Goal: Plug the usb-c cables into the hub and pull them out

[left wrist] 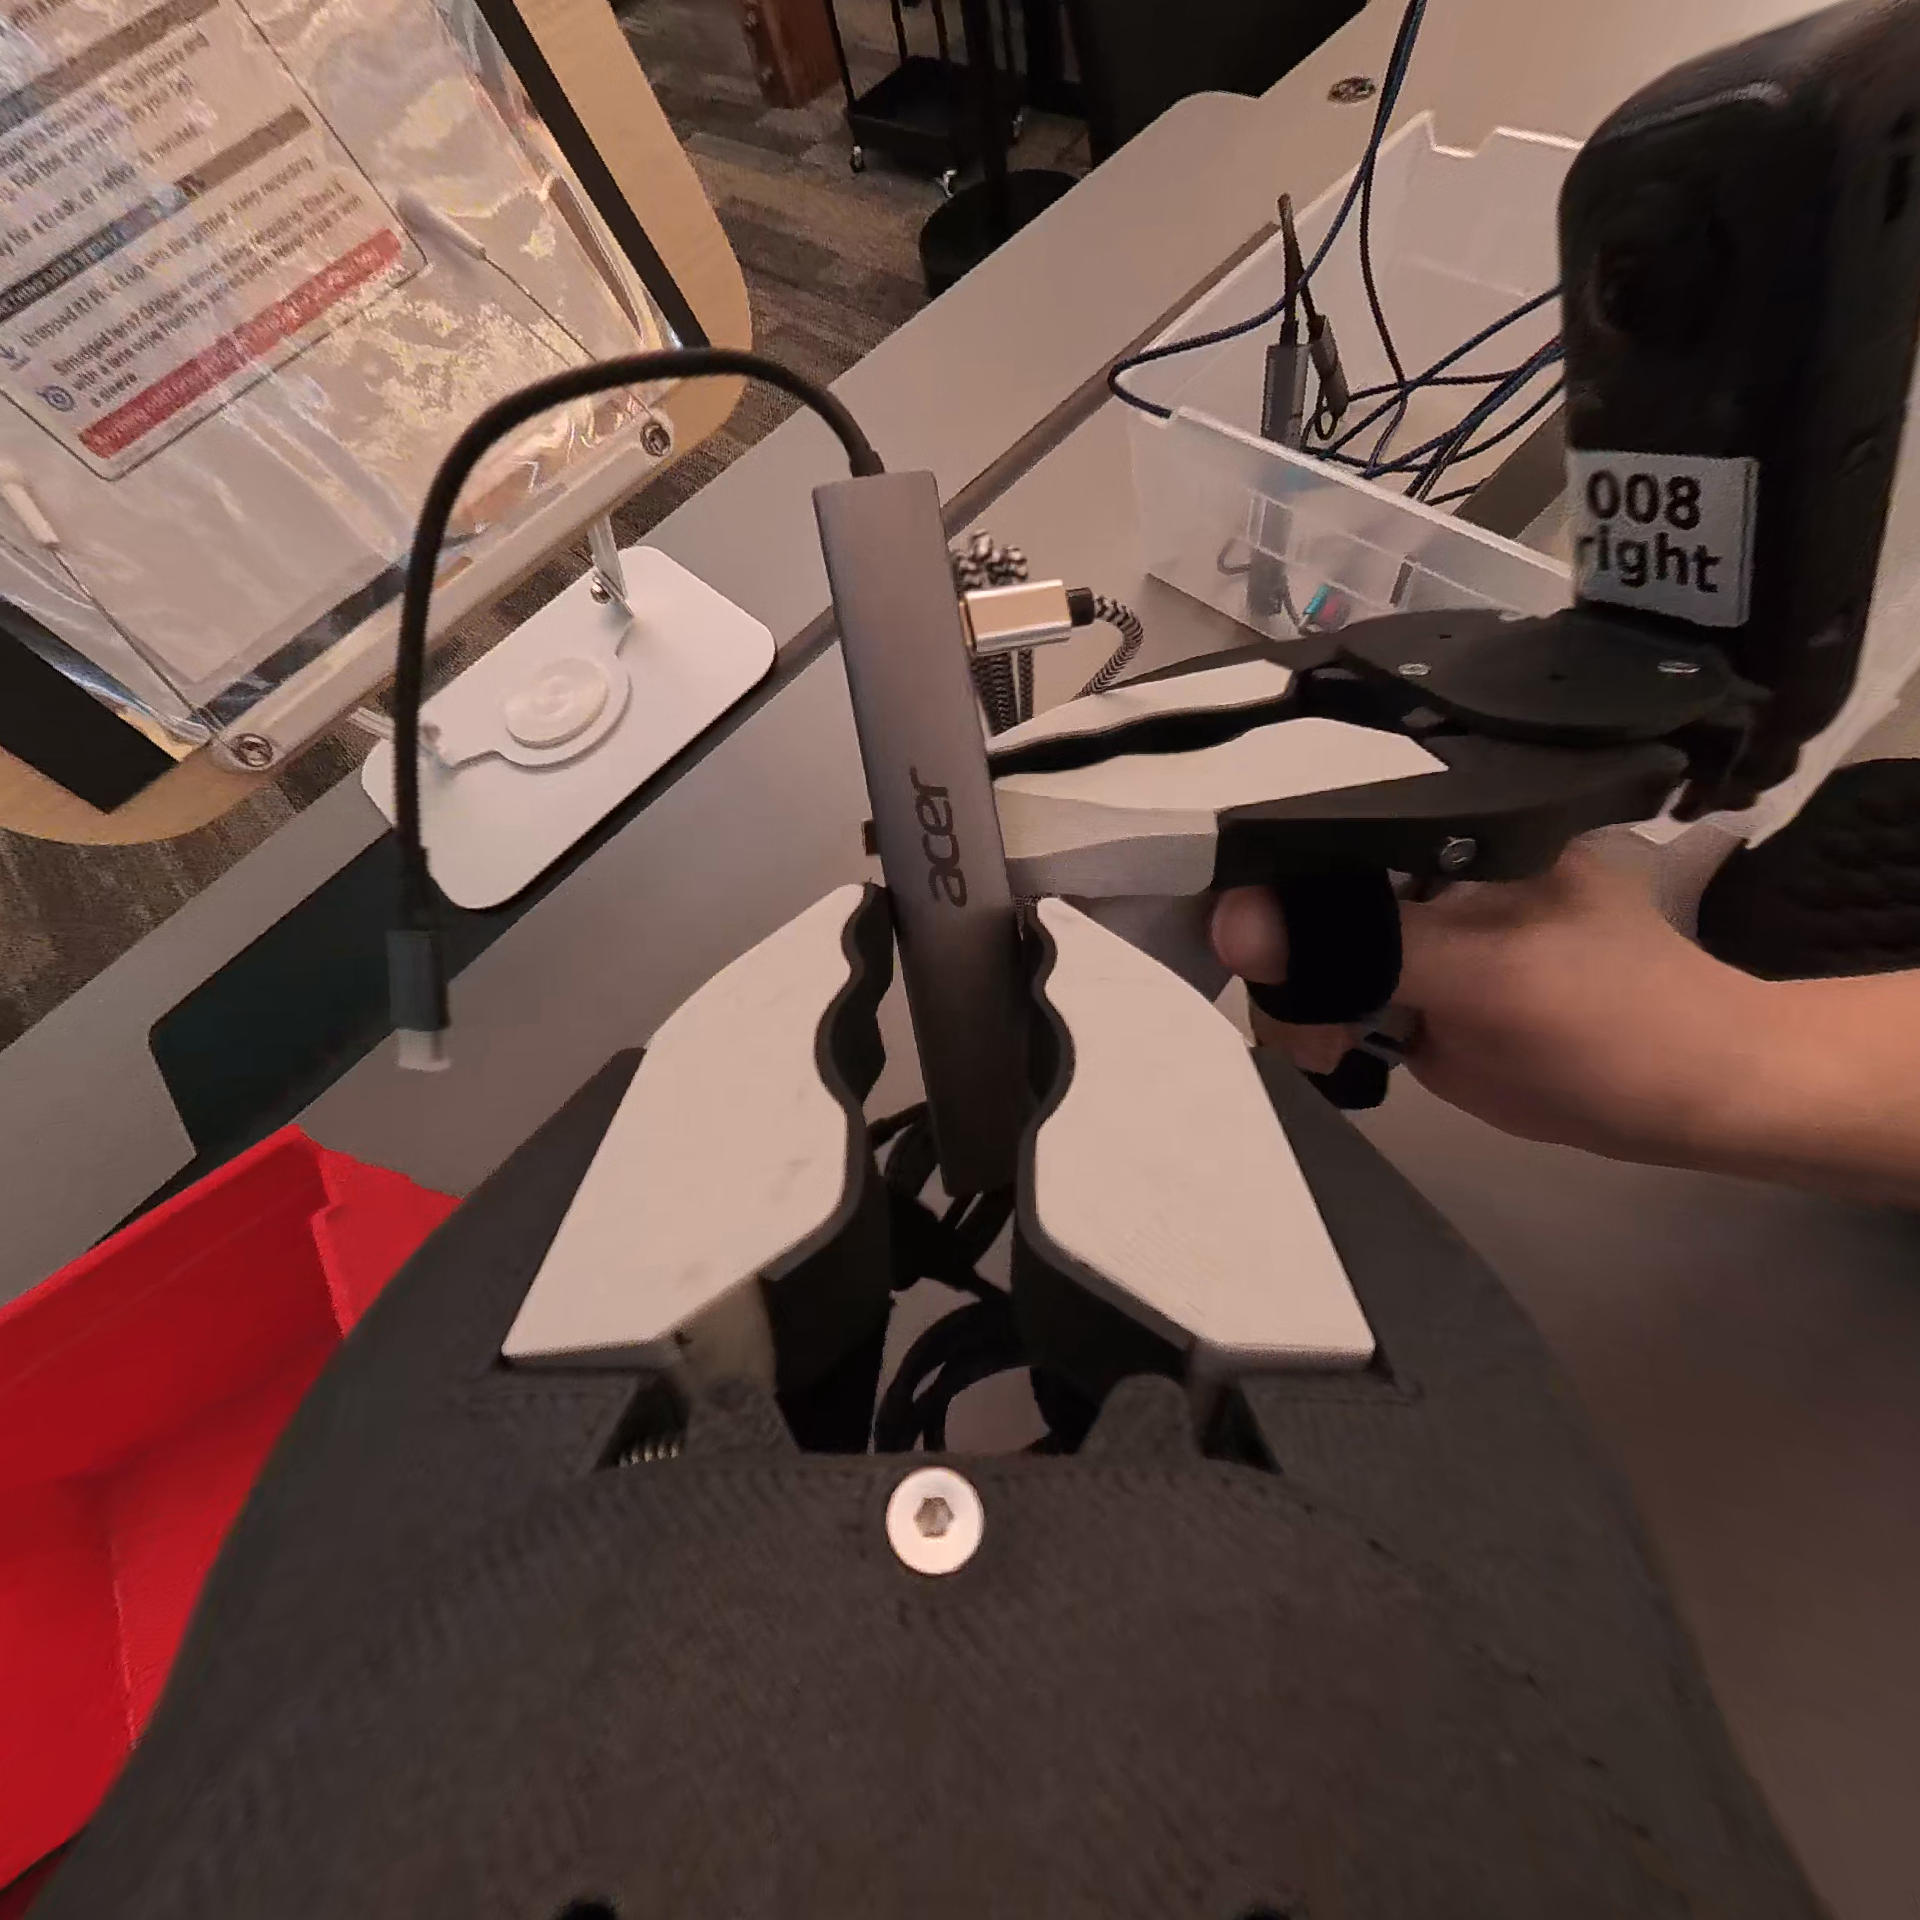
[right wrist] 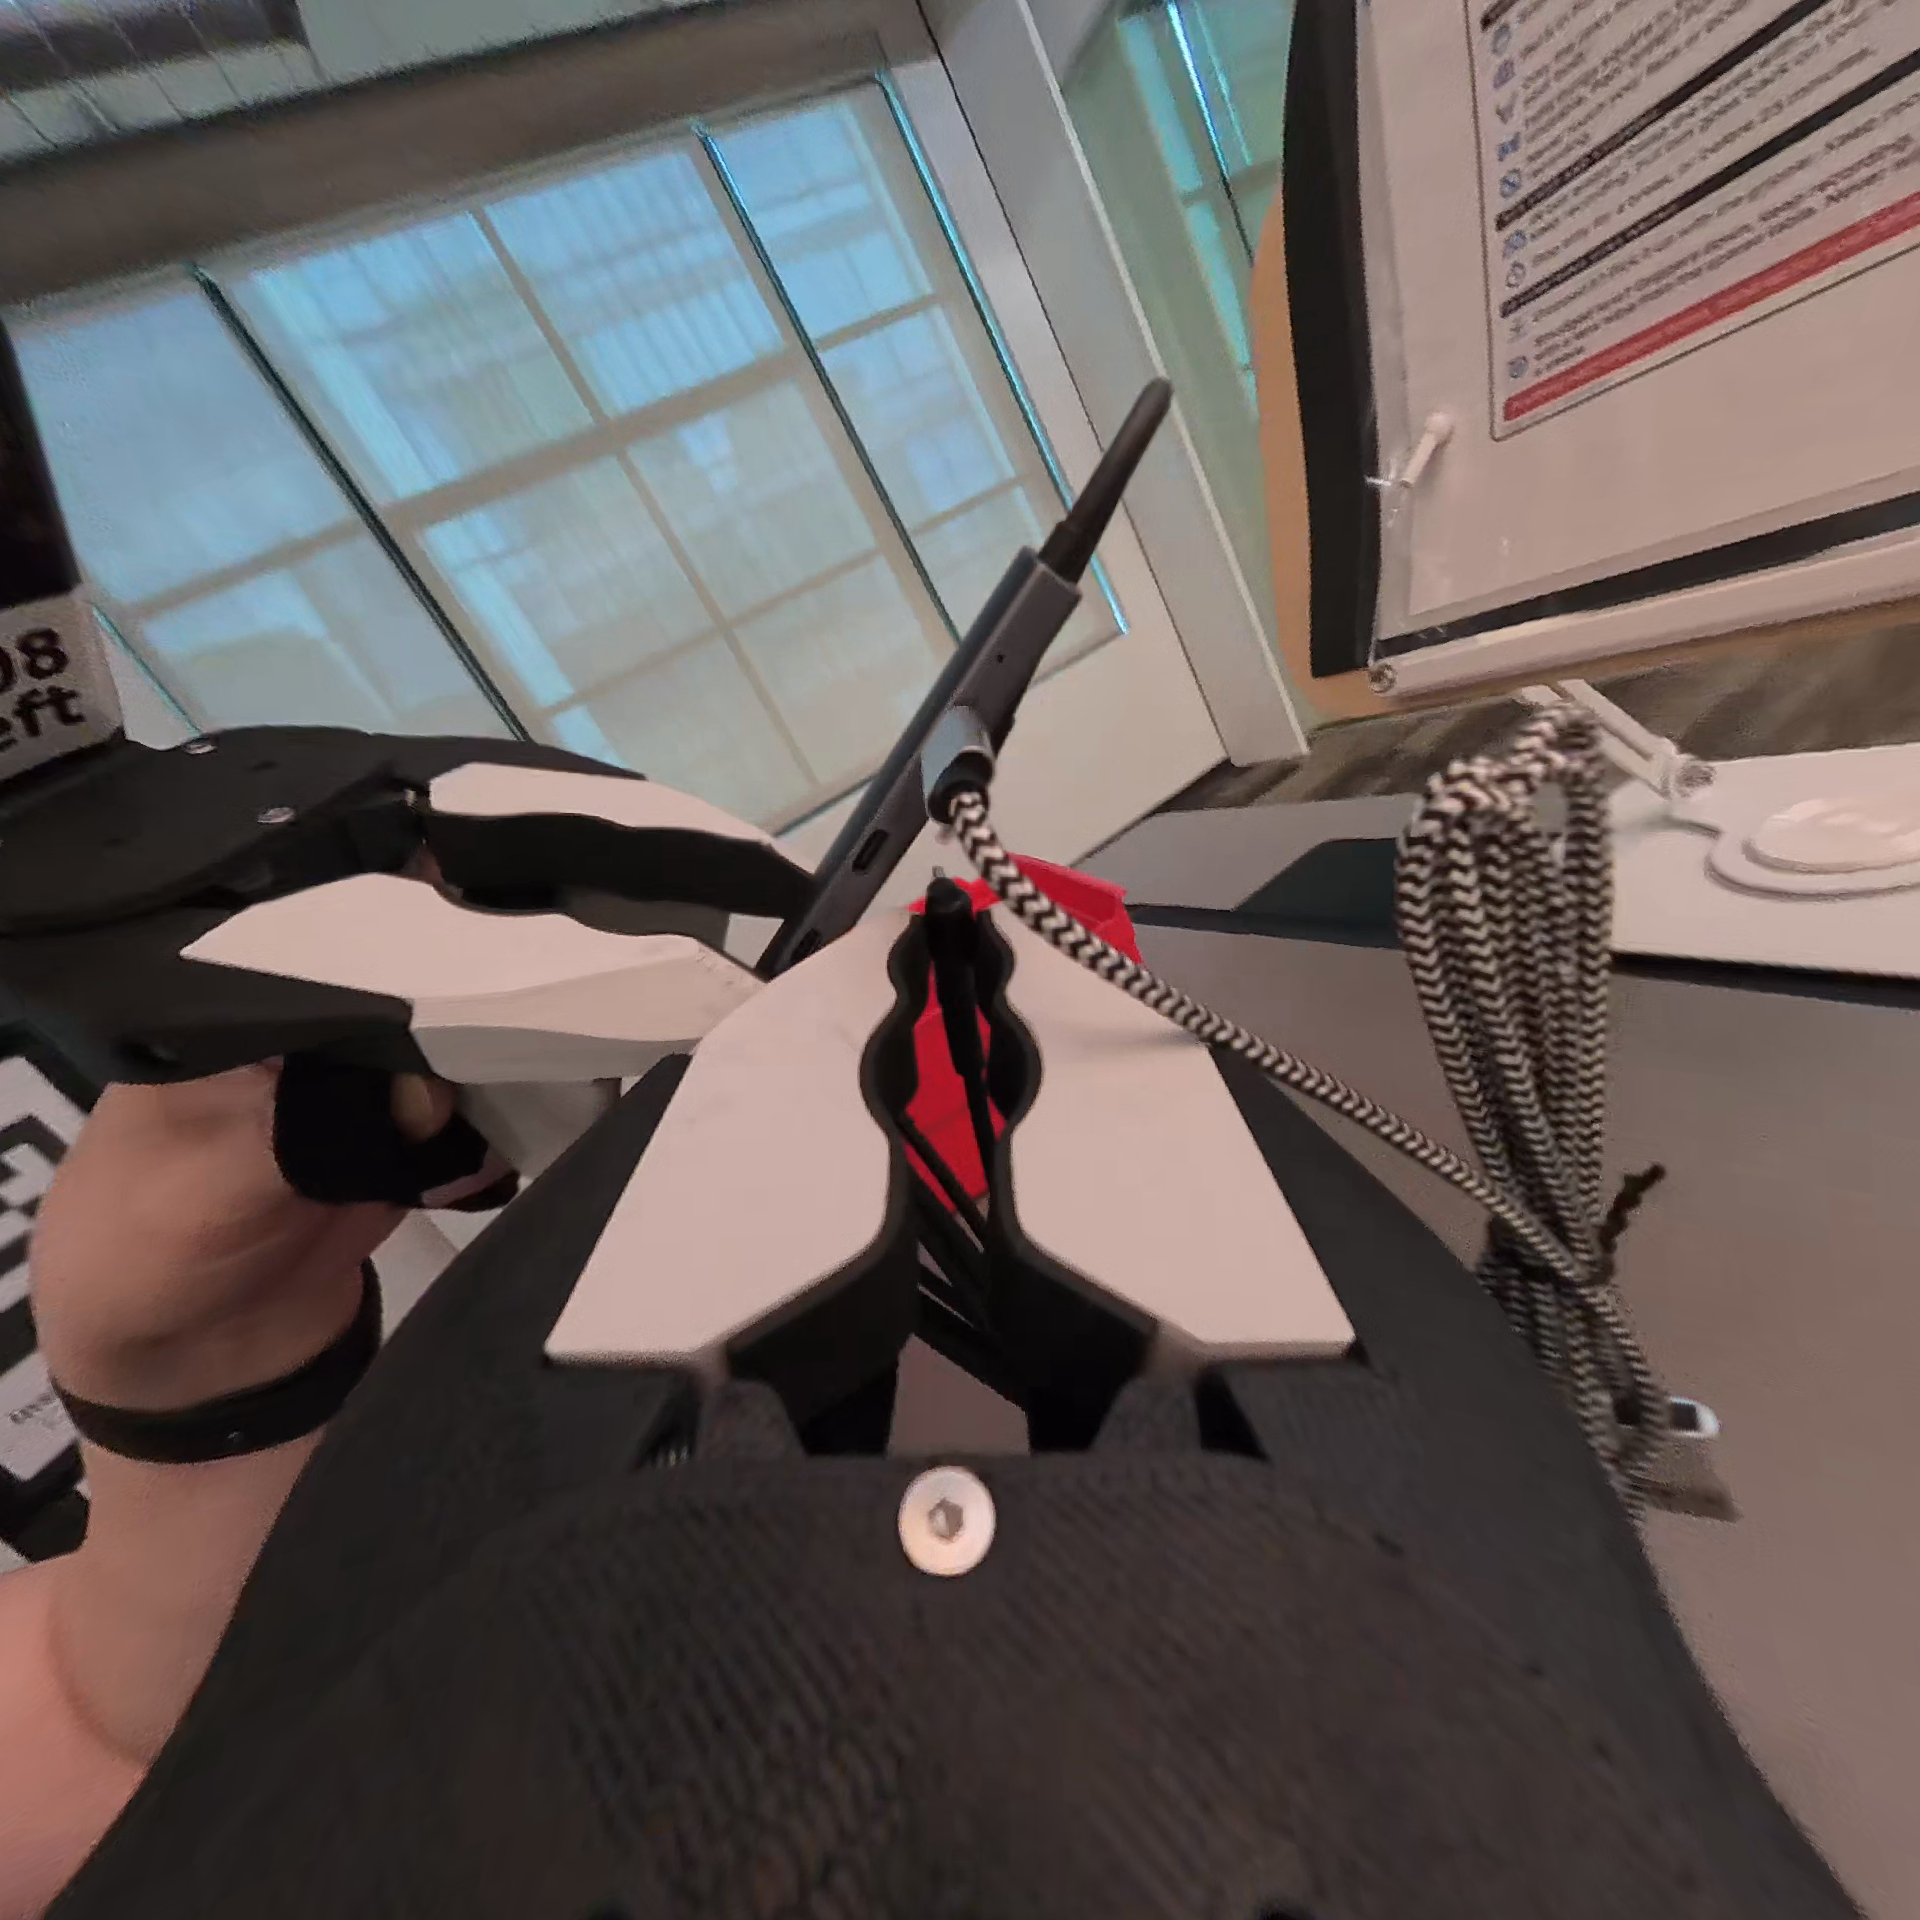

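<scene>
My left gripper (left wrist: 956, 914) is shut on a grey hub (left wrist: 914, 707) and holds it upright above the table. The hub's own black lead (left wrist: 416, 644) loops left and hangs free. A silver plug (left wrist: 1013, 621) on a black-and-white braided cable (right wrist: 1143, 997) sits in the hub's right side. My right gripper (right wrist: 945, 914) is shut on a thin black cable (right wrist: 954, 987), its plug tip close to the hub's (right wrist: 966, 707) lower ports. In the left wrist view the right gripper (left wrist: 1003, 790) reaches in from the right, behind the hub. The left gripper (right wrist: 764, 940) shows at the left.
A red bin (left wrist: 156, 1403) lies at lower left. A clear plastic bin (left wrist: 1351, 499) with several cables stands at the back right. A clear sign stand (left wrist: 260, 364) on a white base (left wrist: 582, 727) stands at the left. The braided cable's bundle (right wrist: 1507, 987) hangs at the right. Only a small space, under 4 cm, lies between the two pairs of fingers.
</scene>
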{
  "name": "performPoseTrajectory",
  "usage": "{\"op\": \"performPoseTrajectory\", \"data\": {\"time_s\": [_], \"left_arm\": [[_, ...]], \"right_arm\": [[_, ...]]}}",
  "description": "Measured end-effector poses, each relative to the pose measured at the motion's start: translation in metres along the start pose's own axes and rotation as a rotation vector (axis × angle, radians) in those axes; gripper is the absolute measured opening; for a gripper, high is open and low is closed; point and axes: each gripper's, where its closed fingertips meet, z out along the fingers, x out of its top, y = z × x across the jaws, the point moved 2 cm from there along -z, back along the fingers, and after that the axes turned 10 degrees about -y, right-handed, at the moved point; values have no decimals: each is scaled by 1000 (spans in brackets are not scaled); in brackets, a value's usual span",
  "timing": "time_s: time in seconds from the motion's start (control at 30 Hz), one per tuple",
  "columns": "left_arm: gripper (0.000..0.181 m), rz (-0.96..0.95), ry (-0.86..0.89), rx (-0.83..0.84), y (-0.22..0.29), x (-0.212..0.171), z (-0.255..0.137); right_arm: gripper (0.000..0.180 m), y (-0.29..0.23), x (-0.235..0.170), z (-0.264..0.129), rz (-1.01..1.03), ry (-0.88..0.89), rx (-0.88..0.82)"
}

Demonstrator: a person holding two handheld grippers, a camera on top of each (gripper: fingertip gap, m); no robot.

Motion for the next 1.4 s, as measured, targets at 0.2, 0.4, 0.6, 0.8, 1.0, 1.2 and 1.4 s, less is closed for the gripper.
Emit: {"op": "performPoseTrajectory", "data": {"time_s": [0.2, 0.4, 0.6, 0.8, 1.0, 1.2, 1.4], "left_arm": [[23, 27, 22, 23, 10, 4, -3], [24, 107, 61, 96, 20, 8, -11], [24, 110, 40, 108, 26, 3, -8], [25, 123, -54, 99, 22, -11, 8], [24, 161, -143, 56, 26, -25, 30], [23, 125, -123, -5, 24, -25, 36], [21, 76, -86, -87, 17, -21, 41]], "right_arm": [[8, -1, -6, 2, 127, 51, 72], [8, -10, -1, -2, 217, 149, 264], [8, -16, 6, -10, 140, 226, 296], [8, -13, 18, -20, 79, 257, 271], [8, -8, 17, -20, 66, 237, 237], [8, -2, 18, -19, 123, 222, 226], [8, 8, 15, -14, 141, 127, 167]]}}
